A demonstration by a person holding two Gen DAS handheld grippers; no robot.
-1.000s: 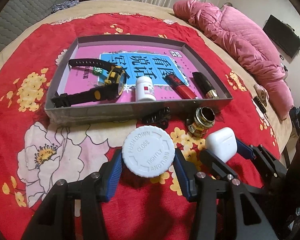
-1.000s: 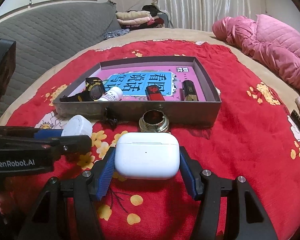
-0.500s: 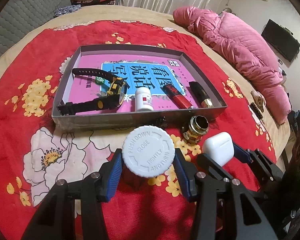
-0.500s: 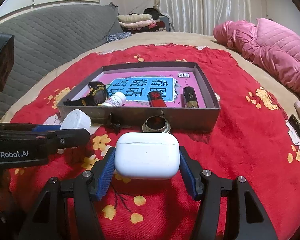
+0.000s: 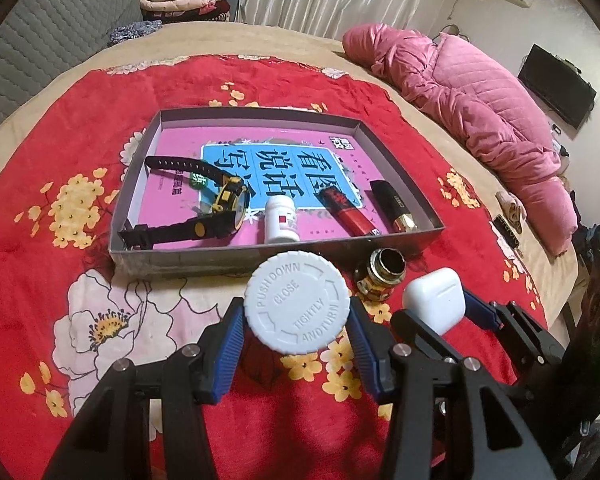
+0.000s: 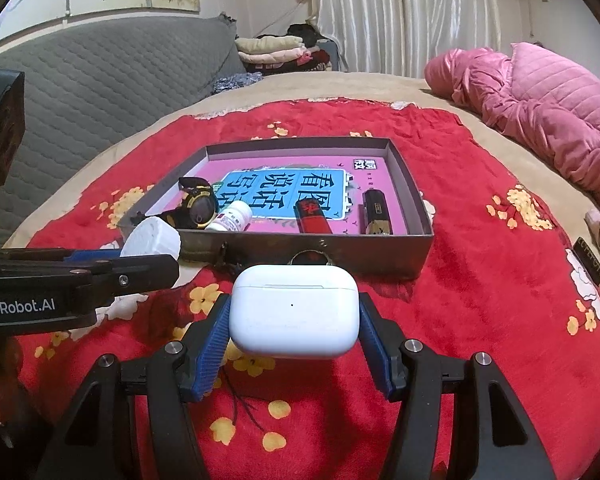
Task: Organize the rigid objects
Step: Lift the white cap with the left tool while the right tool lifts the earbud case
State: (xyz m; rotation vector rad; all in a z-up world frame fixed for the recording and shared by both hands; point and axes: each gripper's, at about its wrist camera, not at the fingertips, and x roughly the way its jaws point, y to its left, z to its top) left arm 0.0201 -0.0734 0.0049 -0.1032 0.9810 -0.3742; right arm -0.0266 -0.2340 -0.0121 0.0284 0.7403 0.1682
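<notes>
Tray (image 5: 236, 258) nearer, cap (image 5: 298, 304) "PUSH DOWN"

white bottle (image 5: 298, 305) held, earbud case (image 6: 294, 311) held

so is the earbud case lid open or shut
Shut: the earbud case shows only a thin closed lid seam near its top, clamped between the right gripper fingers.

right tool (image 6: 294, 320) gripping white earbud case (image 6: 294, 312), gray tray (image 6: 380, 250) beyond
</notes>
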